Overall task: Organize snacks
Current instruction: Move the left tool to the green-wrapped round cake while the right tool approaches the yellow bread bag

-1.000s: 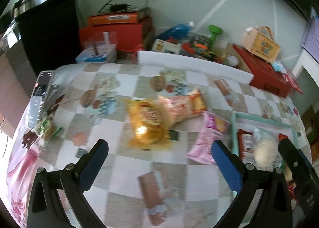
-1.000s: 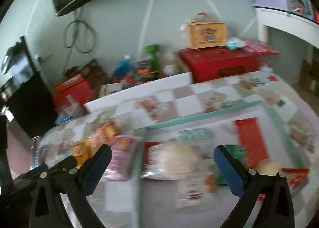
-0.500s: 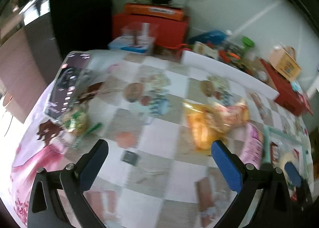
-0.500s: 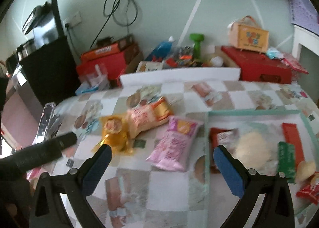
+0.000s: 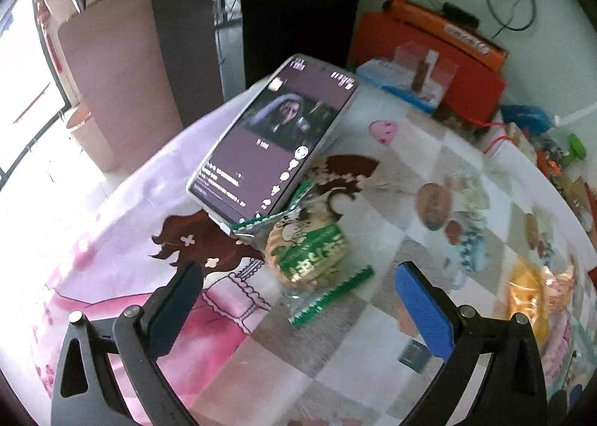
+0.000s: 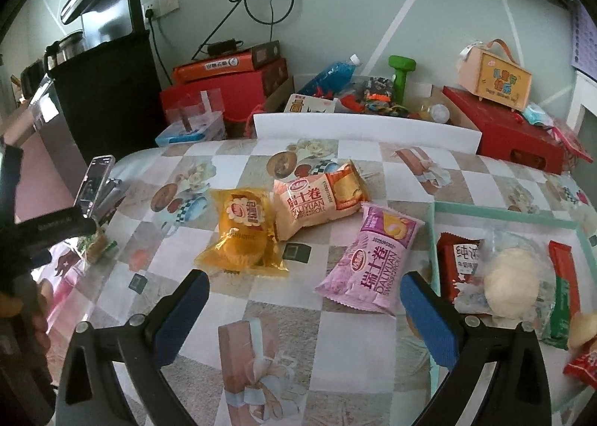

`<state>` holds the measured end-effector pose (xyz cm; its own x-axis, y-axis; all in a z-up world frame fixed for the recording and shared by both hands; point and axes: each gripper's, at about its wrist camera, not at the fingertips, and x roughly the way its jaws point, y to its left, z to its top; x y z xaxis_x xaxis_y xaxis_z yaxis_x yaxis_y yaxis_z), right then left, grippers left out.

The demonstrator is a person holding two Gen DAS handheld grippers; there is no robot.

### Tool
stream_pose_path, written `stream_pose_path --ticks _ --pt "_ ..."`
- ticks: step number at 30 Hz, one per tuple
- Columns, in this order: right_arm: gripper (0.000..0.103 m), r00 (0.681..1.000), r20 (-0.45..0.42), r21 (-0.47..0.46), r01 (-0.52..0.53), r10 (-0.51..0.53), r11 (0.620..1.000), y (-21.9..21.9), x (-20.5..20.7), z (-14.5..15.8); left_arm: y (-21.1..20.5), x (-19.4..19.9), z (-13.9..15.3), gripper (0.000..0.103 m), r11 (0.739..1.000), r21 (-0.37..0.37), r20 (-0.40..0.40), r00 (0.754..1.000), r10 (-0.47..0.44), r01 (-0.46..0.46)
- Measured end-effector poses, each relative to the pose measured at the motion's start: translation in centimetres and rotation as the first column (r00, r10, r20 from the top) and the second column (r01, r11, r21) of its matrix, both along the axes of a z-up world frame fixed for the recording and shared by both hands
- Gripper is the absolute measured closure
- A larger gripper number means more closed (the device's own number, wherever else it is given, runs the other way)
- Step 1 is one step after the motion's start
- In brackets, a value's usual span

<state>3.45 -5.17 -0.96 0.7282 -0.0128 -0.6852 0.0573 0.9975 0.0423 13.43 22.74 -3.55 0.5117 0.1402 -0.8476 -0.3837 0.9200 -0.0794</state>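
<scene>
1. Across the checked tablecloth [image 6: 298,314], three snacks lie loose: a yellow cake pack [image 6: 242,235], a cream pack [image 6: 317,202] printed "DALIYUAN SWISS ROLL", and a pink pack [image 6: 373,258] with the same brand name.
2. At right, the teal-rimmed tray [image 6: 503,213] holds several snacks, so I judge sorting partly done.
3. At the table's left end, a green-labelled biscuit pack [image 5: 306,254] lies partly under a phone [image 5: 272,138] whose screen is lit; its label is, I think, too blurred to read.
4. My left gripper [image 5: 298,306] hangs open and empty, jaws apart, just short of the biscuit pack.
5. My right gripper [image 6: 304,318] hangs open and empty over the cloth, near the pink pack.
6. Remaining, by my judgement: four loose packs.
</scene>
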Motion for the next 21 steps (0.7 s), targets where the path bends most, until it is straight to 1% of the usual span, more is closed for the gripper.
stream_pose_path --ticks 3,4,5,7,10,12,14,16,18,21 --pt "0.000 1.000 -0.005 -0.004 0.002 -0.002 1.000 -0.1 0.1 -0.1 0.2 0.7 -1.0 0.006 1.000 0.008 -0.011 1.000 0.004 -0.004" --pt "0.000 1.000 -0.007 -0.004 0.002 -0.002 1.000 -0.1 0.1 -0.2 0.1 0.9 -1.3 0.011 1.000 0.018 -0.015 1.000 0.005 -0.005" --pt "0.000 1.000 -0.009 -0.004 0.001 -0.001 1.000 -0.2 0.2 -0.3 -0.1 1.1 -1.5 0.019 1.000 0.025 -0.025 1.000 0.005 -0.004" --pt "0.000 1.000 -0.014 -0.006 0.000 -0.001 1.000 -0.3 0.2 -0.4 -0.4 1.4 -2.0 0.026 1.000 0.022 -0.032 0.999 -0.004 0.005" --pt "0.000 1.000 -0.013 -0.007 0.012 -0.012 1.000 -0.7 0.3 -0.4 -1.0 1.5 -1.9 0.033 0.999 0.038 -0.028 1.000 -0.012 0.013" --pt "0.000 1.000 -0.013 -0.004 0.018 -0.018 1.000 -0.9 0.2 -0.4 -1.5 1.5 -1.7 0.036 0.998 0.063 -0.025 0.999 -0.021 0.023" --pt "0.000 1.000 -0.011 -0.003 0.026 -0.026 1.000 -1.2 0.2 -0.3 -1.6 1.6 -1.7 0.040 0.997 0.062 -0.027 0.999 -0.034 0.035" --pt "0.000 0.999 -0.009 0.002 0.034 -0.034 0.999 -1.6 0.1 -0.2 -2.0 1.3 -1.4 0.041 0.996 0.067 -0.033 0.998 -0.051 0.053" --pt "0.000 0.999 -0.008 0.009 0.042 -0.042 0.999 -2.0 0.1 -0.2 -2.7 1.2 -1.1 0.041 0.995 0.072 -0.031 0.997 -0.072 0.074" --pt "0.000 0.998 -0.009 0.022 0.058 -0.057 0.998 -2.7 0.1 -0.2 -3.9 0.7 -0.5 0.042 0.992 0.050 -0.021 0.993 -0.114 0.115"
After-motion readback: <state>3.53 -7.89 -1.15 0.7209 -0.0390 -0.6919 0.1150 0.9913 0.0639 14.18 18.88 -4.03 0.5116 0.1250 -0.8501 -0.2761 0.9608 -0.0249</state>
